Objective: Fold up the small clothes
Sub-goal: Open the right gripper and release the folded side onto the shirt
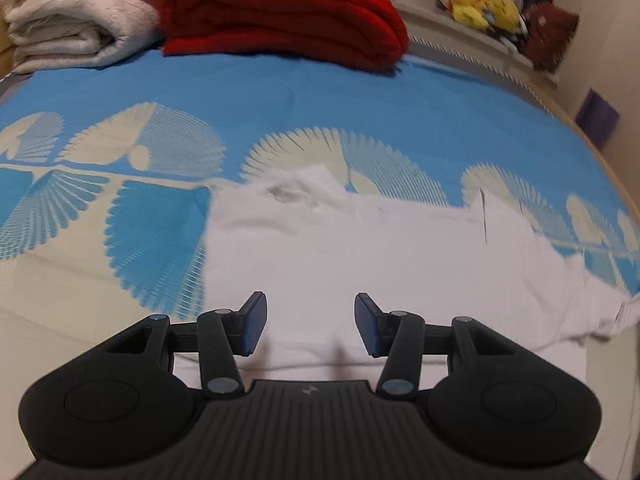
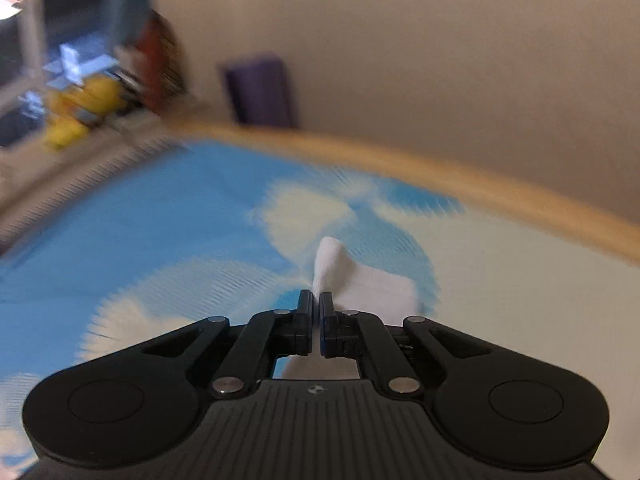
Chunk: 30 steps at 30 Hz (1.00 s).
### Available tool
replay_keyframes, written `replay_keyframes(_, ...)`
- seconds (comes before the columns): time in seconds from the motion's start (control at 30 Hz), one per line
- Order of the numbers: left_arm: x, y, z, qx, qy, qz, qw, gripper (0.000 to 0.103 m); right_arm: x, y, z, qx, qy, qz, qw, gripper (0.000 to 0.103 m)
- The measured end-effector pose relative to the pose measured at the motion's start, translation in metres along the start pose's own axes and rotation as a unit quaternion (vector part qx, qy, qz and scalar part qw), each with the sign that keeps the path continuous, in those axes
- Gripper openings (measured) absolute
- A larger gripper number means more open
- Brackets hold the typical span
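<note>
A white garment (image 1: 360, 248) lies spread on the blue and cream patterned bedspread (image 1: 280, 108), its collar toward the far side. My left gripper (image 1: 311, 324) is open just above the garment's near part, holding nothing. My right gripper (image 2: 316, 308) is shut on a fold of the white garment (image 2: 332, 264) and holds it above the bedspread (image 2: 160, 220). The right wrist view is blurred by motion.
A folded red blanket (image 1: 280, 12) and a folded cream blanket (image 1: 76, 20) lie at the far side of the bed. Yellow plush toys (image 1: 480, 4) sit on a shelf beyond. The bed's wooden edge (image 2: 440, 176) runs along the wall.
</note>
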State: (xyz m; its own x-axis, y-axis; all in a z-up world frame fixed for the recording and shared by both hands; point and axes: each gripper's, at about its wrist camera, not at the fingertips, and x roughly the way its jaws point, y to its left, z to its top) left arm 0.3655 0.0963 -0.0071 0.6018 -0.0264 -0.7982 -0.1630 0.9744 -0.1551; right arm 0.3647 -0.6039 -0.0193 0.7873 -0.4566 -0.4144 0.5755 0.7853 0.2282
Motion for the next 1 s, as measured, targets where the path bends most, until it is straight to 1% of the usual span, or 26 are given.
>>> replay_keyframes(0.07, -0.008, 0.012, 0.006, -0.016, -0.009, 0.003, 0.9998, 0.054, -0.034, 0.033, 0.005, -0.027, -0.024, 0.058, 0.998, 0.002)
replay_keyframes(0.13, -0.016, 0.028, 0.012, -0.04, -0.014, 0.008, 0.9991, 0.054, -0.067, 0.073, 0.006, -0.048, -0.041, 0.123, 0.99, 0.002)
replay_keyframes(0.17, -0.019, 0.038, 0.014, -0.054, -0.016, 0.01, 0.9983, 0.054, -0.086, 0.101, 0.004, -0.062, -0.047, 0.162, 0.984, 0.002)
replay_keyframes(0.2, -0.022, 0.046, 0.016, -0.065, -0.017, 0.012, 0.9977, 0.054, -0.099, 0.123, 0.001, -0.073, -0.05, 0.192, 0.977, 0.002)
replay_keyframes(0.23, -0.025, 0.055, 0.017, -0.079, -0.018, 0.013, 0.9966, 0.054, -0.117, 0.154, -0.006, -0.087, -0.049, 0.234, 0.967, 0.002)
replay_keyframes(0.27, -0.028, 0.064, 0.018, -0.091, -0.018, 0.015, 0.9955, 0.054, -0.129, 0.177, -0.012, -0.097, -0.045, 0.265, 0.958, 0.002)
replay_keyframes(0.33, -0.035, 0.081, 0.02, -0.112, -0.019, 0.019, 0.9934, 0.054, -0.158, 0.234, -0.033, -0.12, -0.031, 0.334, 0.934, 0.002)
replay_keyframes(0.37, -0.038, 0.089, 0.022, -0.12, -0.02, 0.02, 0.9923, 0.054, -0.172, 0.264, -0.05, -0.13, -0.016, 0.366, 0.921, 0.002)
replay_keyframes(0.43, -0.045, 0.102, 0.024, -0.132, -0.023, 0.021, 0.9908, 0.054, -0.197, 0.317, -0.088, -0.152, 0.019, 0.432, 0.889, 0.002)
replay_keyframes(0.47, -0.047, 0.107, 0.025, -0.135, -0.023, 0.02, 0.9904, 0.054, -0.206, 0.338, -0.106, -0.164, 0.033, 0.453, 0.876, 0.002)
replay_keyframes(0.5, -0.049, 0.112, 0.026, -0.137, -0.021, 0.018, 0.9901, 0.054, -0.217, 0.361, -0.13, -0.18, 0.054, 0.475, 0.86, 0.003)
replay_keyframes(0.53, -0.05, 0.115, 0.027, -0.139, -0.018, 0.016, 0.99, 0.054, -0.224, 0.382, -0.158, -0.194, 0.089, 0.498, 0.841, 0.005)
replay_keyframes(0.57, -0.051, 0.117, 0.027, -0.139, -0.016, 0.013, 0.99, 0.054, -0.225, 0.397, -0.185, -0.206, 0.128, 0.511, 0.825, 0.007)
replay_keyframes(0.6, -0.051, 0.118, 0.027, -0.139, -0.014, 0.01, 0.9902, 0.054, -0.224, 0.408, -0.214, -0.222, 0.169, 0.505, 0.817, 0.011)
replay_keyframes(0.63, -0.049, 0.118, 0.027, -0.138, -0.01, 0.007, 0.9903, 0.054, -0.222, 0.415, -0.244, -0.242, 0.214, 0.48, 0.816, 0.012)
replay_keyframes(0.67, -0.048, 0.119, 0.027, -0.139, -0.006, 0.002, 0.9903, 0.054, -0.219, 0.416, -0.268, -0.258, 0.256, 0.456, 0.813, 0.012)
replay_keyframes(0.7, -0.046, 0.119, 0.027, -0.141, 0.0, -0.005, 0.9901, 0.054, -0.22, 0.408, -0.282, -0.263, 0.284, 0.445, 0.807, 0.012)
replay_keyframes(0.73, -0.044, 0.119, 0.026, -0.144, 0.005, -0.013, 0.9895, 0.054, -0.223, 0.398, -0.286, -0.269, 0.296, 0.444, 0.802, 0.012)
replay_keyframes(0.77, -0.043, 0.12, 0.026, -0.148, 0.008, -0.018, 0.9888, 0.054, -0.228, 0.387, -0.285, -0.28, 0.297, 0.446, 0.797, 0.012)
replay_keyframes(0.8, -0.043, 0.122, 0.026, -0.152, 0.01, -0.024, 0.988, 0.054, -0.236, 0.378, -0.28, -0.294, 0.293, 0.446, 0.793, 0.015)
replay_keyframes(0.83, -0.042, 0.122, 0.026, -0.154, 0.01, -0.025, 0.9878, 0.054, -0.24, 0.366, -0.269, -0.31, 0.286, 0.442, 0.792, 0.016)
replay_keyframes(0.87, -0.041, 0.122, 0.026, -0.153, 0.01, -0.024, 0.9879, 0.054, -0.241, 0.352, -0.253, -0.322, 0.279, 0.433, 0.795, 0.019)
replay_keyframes(0.9, -0.038, 0.122, 0.026, -0.154, 0.011, -0.02, 0.9878, 0.054, -0.241, 0.339, -0.239, -0.329, 0.273, 0.421, 0.8, 0.025)
replay_keyframes(0.93, -0.036, 0.121, 0.025, -0.156, 0.014, -0.018, 0.9875, 0.054, -0.239, 0.322, -0.22, -0.337, 0.261, 0.4, 0.811, 0.027)
replay_keyframes(1.0, -0.032, 0.121, 0.024, -0.164, 0.02, -0.02, 0.9861, 0.054, -0.235, 0.296, -0.195, -0.351, 0.233, 0.351, 0.836, 0.034)
